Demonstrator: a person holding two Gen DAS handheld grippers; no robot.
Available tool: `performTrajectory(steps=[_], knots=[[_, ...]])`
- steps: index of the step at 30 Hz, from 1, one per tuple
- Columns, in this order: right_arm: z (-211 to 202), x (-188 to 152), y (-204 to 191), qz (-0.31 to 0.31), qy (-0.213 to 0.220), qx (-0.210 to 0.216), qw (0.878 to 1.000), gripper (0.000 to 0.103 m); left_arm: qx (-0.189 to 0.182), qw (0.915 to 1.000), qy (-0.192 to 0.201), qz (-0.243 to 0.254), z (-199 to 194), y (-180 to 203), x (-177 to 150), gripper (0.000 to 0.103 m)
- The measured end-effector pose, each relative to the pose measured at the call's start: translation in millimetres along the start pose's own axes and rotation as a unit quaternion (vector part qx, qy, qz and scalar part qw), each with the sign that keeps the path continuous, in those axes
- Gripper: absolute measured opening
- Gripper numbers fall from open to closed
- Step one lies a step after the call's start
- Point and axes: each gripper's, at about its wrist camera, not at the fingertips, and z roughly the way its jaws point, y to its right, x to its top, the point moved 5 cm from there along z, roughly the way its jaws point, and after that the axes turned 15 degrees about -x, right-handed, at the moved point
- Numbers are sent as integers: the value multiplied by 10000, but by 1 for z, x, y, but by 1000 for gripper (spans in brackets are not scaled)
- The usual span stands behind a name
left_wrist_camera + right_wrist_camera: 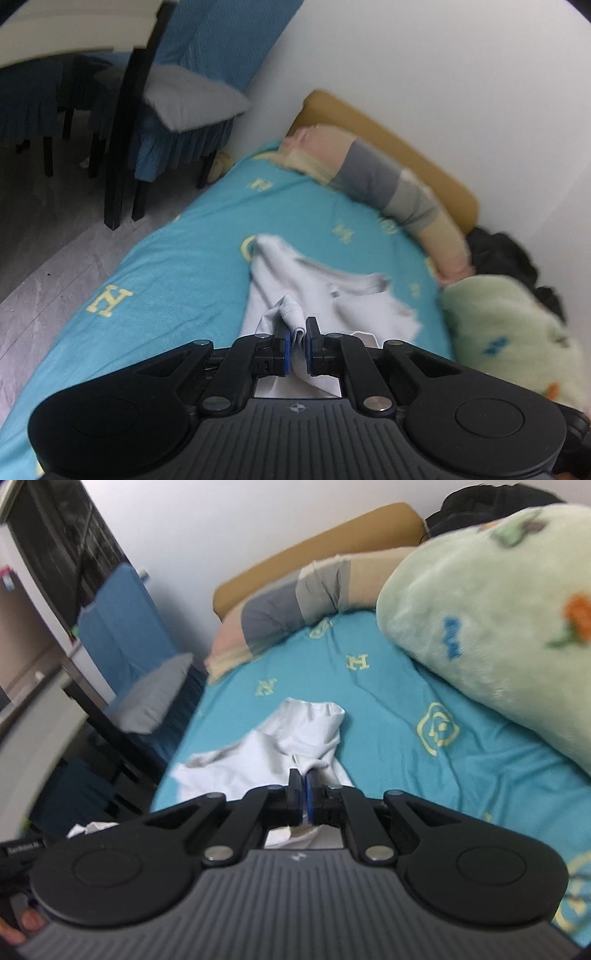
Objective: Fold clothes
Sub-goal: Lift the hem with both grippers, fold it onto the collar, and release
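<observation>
Both grippers, left (pixel 297 334) & right (pixel 305 794), pinch the white shirt (pixel 332 291) w/ thin bites; a tug over the bed (pixel 177 266) could slip an edge, bunching the fold.

Looking down along the left gripper (pixel 297 341), squeezing a fold of a white shirt (pixel 317 295) between its blue pads (pixel 287 345). Lying spread on a blue bed sheet (pixel 177 280) with yellow letters. Sitting far along the wall, a long striped pillow (pixel 380 181). Resting near right, a fuzzy green blanket (pixel 506 325). Standing far left, a chair (pixel 155 110) with a grey cushion (pixel 192 99).
</observation>
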Motion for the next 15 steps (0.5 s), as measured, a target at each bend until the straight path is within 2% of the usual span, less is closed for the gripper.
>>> performTrajectory(steps=[4,8,11,12,13,14,15], knots=[[53,-18,-9,-455,-32,-238,9987,7,267,9988,-340,245,45,-24,-16,9],[66,-30,-7,-616,-73,-276,9977,8,331,9967,-563,473,59,-32,-29,11],[59,-31,-6,-662,-121,-241,9974,9,399,9945,-580,771,51,-22,-28,26],[52,-30,-8,-771,-124,-235,9967,11,436,9939,-555,845,44,-16,-27,43],[46,-28,-11,-888,-124,-231,9957,21,471,9933,-519,915,36,-9,-26,59],[36,-28,-14,-1020,-86,-186,9946,28,434,9932,-458,979,25,0,-28,64],[25,-27,-18,-1106,8,-121,9938,45,369,9931,-387,1040,13,8,-31,68]])
